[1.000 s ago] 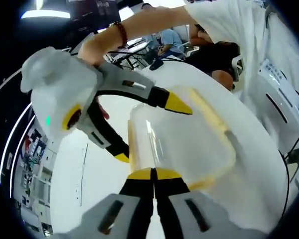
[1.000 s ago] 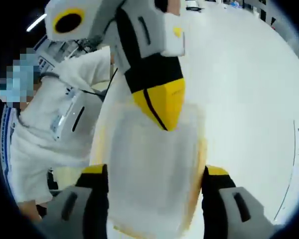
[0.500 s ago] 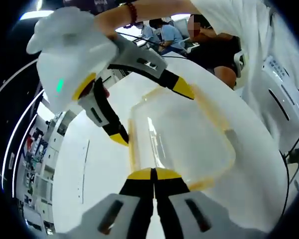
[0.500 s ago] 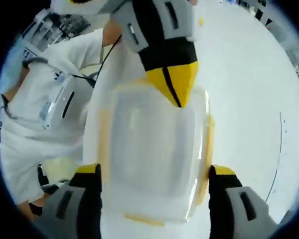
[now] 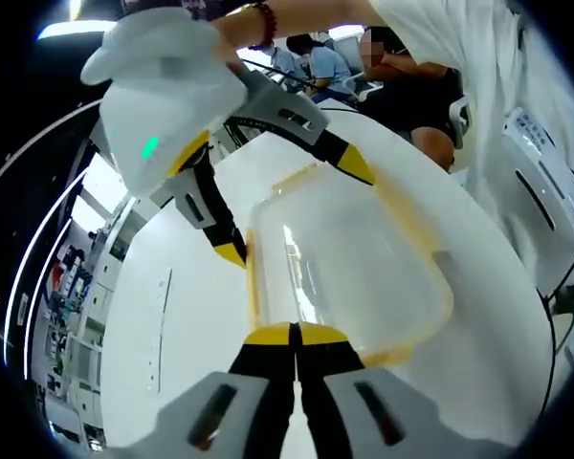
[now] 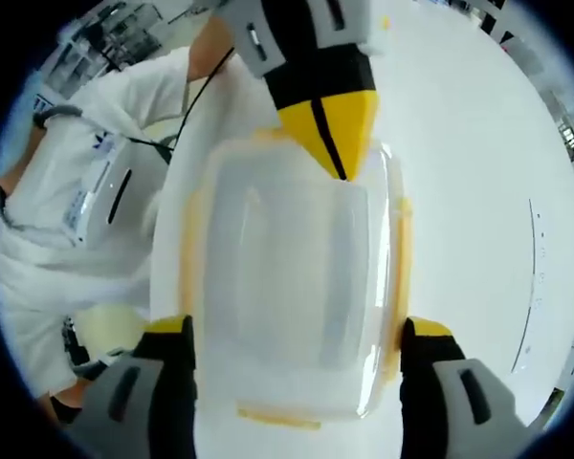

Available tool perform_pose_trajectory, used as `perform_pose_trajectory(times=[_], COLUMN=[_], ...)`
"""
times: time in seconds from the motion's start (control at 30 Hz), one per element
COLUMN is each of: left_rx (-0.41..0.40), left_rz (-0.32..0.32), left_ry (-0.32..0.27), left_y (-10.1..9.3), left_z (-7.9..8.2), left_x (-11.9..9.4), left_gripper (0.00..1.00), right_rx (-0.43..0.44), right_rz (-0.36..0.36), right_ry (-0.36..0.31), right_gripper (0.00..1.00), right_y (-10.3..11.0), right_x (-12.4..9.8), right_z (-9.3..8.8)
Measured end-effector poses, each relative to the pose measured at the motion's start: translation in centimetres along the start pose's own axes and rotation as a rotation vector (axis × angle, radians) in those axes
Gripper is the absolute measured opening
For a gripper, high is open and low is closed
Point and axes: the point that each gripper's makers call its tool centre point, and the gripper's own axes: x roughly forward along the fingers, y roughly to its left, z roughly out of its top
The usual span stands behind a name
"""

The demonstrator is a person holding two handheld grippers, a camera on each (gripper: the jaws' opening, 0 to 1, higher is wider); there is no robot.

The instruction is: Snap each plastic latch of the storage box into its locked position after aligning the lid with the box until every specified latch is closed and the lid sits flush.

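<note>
In the left gripper view, the left gripper (image 5: 292, 335) had its yellow-tipped jaws pressed together, nothing between them, the tips resting on or just over the near edge of the clear rectangular plastic storage box with yellow latches (image 5: 349, 273), which stood on the white round table (image 5: 182, 316) toward its far edge, near the person in white. Against half a second before, the right gripper (image 5: 292, 206) had risen slightly in this view and stood with jaws wide apart, straddling the far end of the box, one tip at the far left corner, the other over the far edge. In the right gripper view, the box (image 6: 287, 277) sat fuller and nearer the middle than before, the right gripper's jaws (image 6: 297, 330) spread either side of it by the long-side latches, contact not determinable; the left gripper (image 6: 327, 129), closed to a point, met the lid at the opposite end. Judged: lid apparently seated, grippers positioning on the latches, none visibly being pressed.
</note>
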Motion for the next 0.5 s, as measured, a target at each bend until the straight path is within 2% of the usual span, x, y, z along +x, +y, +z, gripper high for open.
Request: perform_pose_trajectory(times=[0.1, 0.2, 0.37, 0.5], left_rx=[-0.008, -0.006, -0.011, -0.01], left_rz=[0.0, -0.001, -0.003, -0.002], left_ry=[-0.006, -0.002, -0.005, -0.001], left_y=[0.02, -0.05, -0.11, -0.19], left_z=[0.06, 0.08, -0.01, 0.02], left_x=[0.09, 0.11, 0.05, 0.1], left_gripper=[0.0, 0.0, 0.0, 0.0], right_rx=[0.0, 0.002, -0.001, 0.002], right_rz=[-0.004, 0.017, 0.02, 0.038], right_ry=[-0.023, -0.097, -0.054, -0.052], right_gripper=[0.86, 0.86, 0.87, 0.88], right_y=[-0.04, 0.0, 0.03, -0.07], right_x=[0.14, 0.09, 0.35, 0.49], right_z=[-0.08, 0.12, 0.3, 0.23])
